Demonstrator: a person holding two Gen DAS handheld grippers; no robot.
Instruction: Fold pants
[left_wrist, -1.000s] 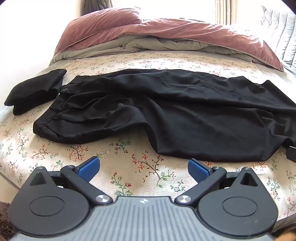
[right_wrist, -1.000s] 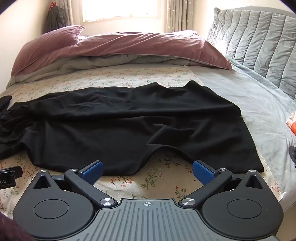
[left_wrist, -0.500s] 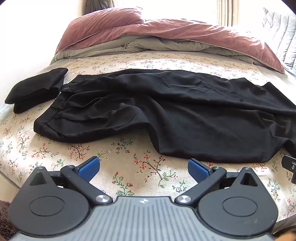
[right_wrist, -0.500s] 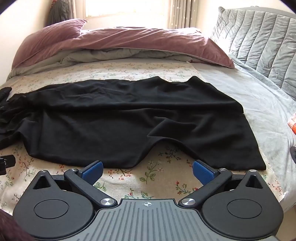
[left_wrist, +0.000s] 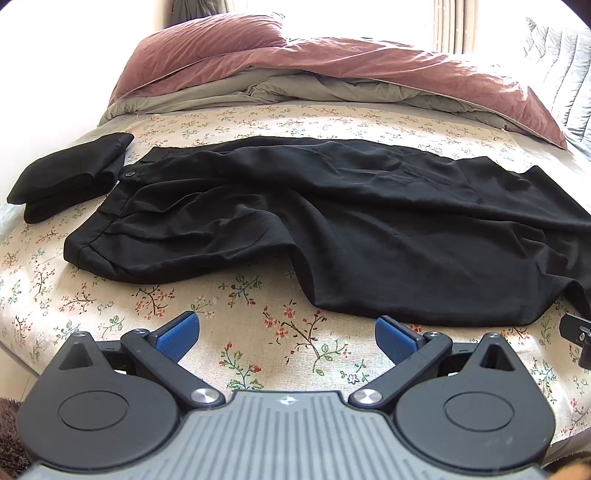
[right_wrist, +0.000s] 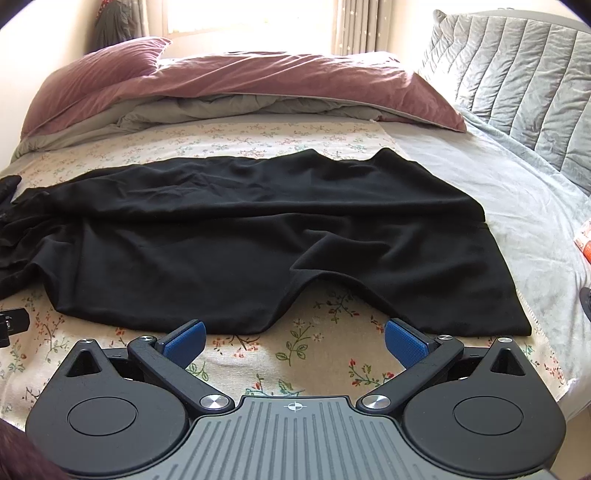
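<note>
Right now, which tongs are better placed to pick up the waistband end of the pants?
Left. The left tongs face the pants near the waistband; the right tongs face the leg hems. Both are open.

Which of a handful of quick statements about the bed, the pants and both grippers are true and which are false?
1. The black pants lie spread on the floral sheet. True.
2. The left gripper is clamped on the waistband. False: its jaws are open and empty, short of the cloth.
3. A folded black garment lies beside the waistband. True.
4. The right gripper holds a pant leg. False: it is open, holding nothing.
5. A mauve duvet is bunched up beyond the pants. True.
</note>
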